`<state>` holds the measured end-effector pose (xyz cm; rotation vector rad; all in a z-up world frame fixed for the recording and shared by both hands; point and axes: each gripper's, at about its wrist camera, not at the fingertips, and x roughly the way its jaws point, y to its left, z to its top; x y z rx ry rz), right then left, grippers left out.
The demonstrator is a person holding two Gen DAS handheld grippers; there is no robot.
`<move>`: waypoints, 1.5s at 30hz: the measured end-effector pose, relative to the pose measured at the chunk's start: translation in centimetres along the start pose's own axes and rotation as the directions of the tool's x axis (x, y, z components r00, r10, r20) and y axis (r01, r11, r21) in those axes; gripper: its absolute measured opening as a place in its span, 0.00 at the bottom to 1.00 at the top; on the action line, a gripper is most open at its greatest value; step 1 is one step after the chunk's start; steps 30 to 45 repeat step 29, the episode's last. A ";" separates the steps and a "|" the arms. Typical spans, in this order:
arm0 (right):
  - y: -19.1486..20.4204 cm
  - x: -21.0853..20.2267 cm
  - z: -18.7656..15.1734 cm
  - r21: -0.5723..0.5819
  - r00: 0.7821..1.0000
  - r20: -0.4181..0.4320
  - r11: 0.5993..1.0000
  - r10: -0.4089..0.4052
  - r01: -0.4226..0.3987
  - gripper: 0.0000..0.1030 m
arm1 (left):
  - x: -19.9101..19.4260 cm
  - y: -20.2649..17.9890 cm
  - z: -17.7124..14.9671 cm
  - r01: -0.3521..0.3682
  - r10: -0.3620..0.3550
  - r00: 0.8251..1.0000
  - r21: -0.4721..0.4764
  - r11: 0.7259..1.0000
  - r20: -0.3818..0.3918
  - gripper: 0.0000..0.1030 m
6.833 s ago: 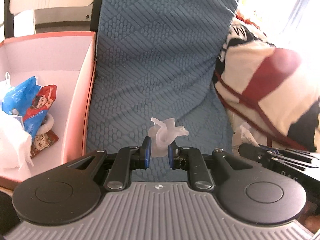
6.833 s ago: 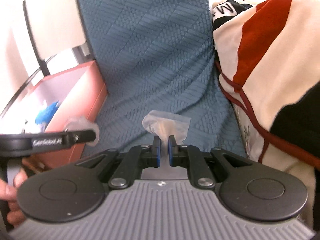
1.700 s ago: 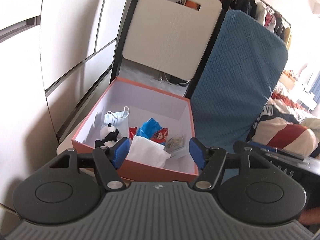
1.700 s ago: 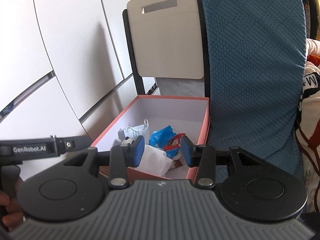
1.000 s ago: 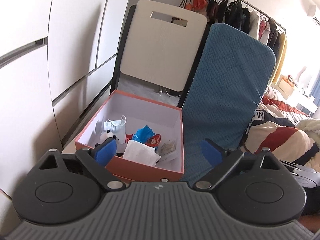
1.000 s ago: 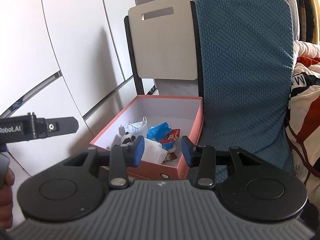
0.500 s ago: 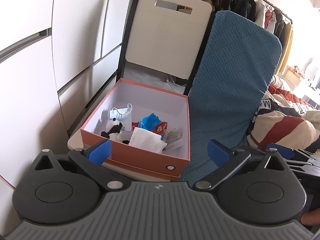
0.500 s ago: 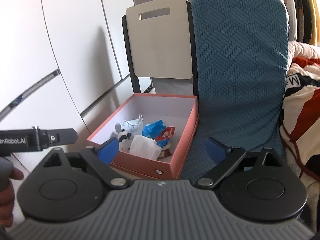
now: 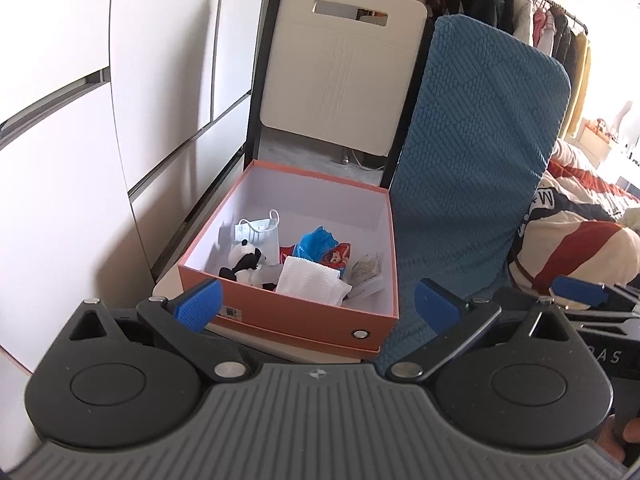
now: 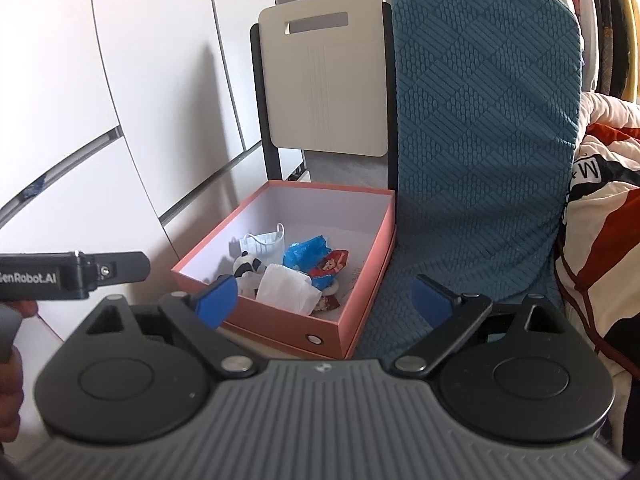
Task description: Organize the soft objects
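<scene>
1. Now both jaws stand spread and empty: left gripper (image 9: 318,306), right gripper (image 10: 326,294).
2. Soft items lie inside the orange box (image 9: 296,322), at twelve o'clock from the left gripper, eleven from the right.

A blue quilted cushion (image 9: 476,168) leans at two o'clock, a cream chair back (image 9: 340,84) at twelve, white cabinet doors (image 9: 60,128) at nine, hanging clothes (image 9: 520,12) at one.
</scene>
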<state>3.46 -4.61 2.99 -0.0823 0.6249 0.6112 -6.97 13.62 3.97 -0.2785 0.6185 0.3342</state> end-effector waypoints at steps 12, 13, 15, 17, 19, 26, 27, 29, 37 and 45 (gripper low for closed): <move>-0.4 -0.1 -0.2 0.000 1.000 0.001 1.000 -0.015 0.015 0.93 | 0.1 -0.6 -0.3 0.012 -0.012 1.000 0.012 1.000 -0.003 1.00; -0.4 -0.2 -0.1 -0.003 1.000 0.003 1.000 -0.018 0.019 0.93 | 0.1 -0.6 -0.3 0.015 -0.014 1.000 0.014 1.000 -0.004 1.00; -0.4 -0.3 -0.1 -0.003 1.000 0.009 1.000 -0.024 0.024 0.93 | 0.2 -0.8 -0.4 0.012 -0.012 1.000 0.016 1.000 -0.005 1.00; -0.4 -0.4 -0.2 0.002 1.000 0.012 1.000 -0.016 0.016 0.93 | 0.3 -0.8 -0.5 0.009 -0.008 1.000 0.018 1.000 -0.006 1.00; -0.4 -0.2 -0.2 0.003 1.000 0.007 1.000 -0.020 0.020 0.93 | 0.3 -0.9 -0.5 0.010 -0.010 1.000 0.016 1.000 -0.008 1.00; -0.2 -0.1 -0.4 0.003 1.000 0.006 1.000 -0.014 0.014 0.93 | 0.3 -0.6 -0.5 0.015 -0.015 1.000 -0.001 1.000 -0.010 1.00; -0.2 -0.2 -0.4 0.003 1.000 0.007 1.000 -0.016 0.016 0.93 | 0.3 -0.6 -0.5 0.018 -0.018 1.000 -0.002 1.000 -0.013 1.00; -0.4 -0.2 -0.4 0.007 1.000 0.006 1.000 -0.015 0.015 0.93 | 0.4 -0.6 -0.6 0.020 -0.020 1.000 -0.004 1.000 -0.016 1.00; -0.4 -0.2 -0.4 0.007 1.000 0.006 1.000 -0.015 0.015 0.93 | 0.4 -0.6 -0.6 0.020 -0.020 1.000 -0.004 1.000 -0.016 1.00; -0.4 -0.2 -0.4 0.007 1.000 0.006 1.000 -0.015 0.015 0.93 | 0.4 -0.6 -0.6 0.020 -0.020 1.000 -0.004 1.000 -0.016 1.00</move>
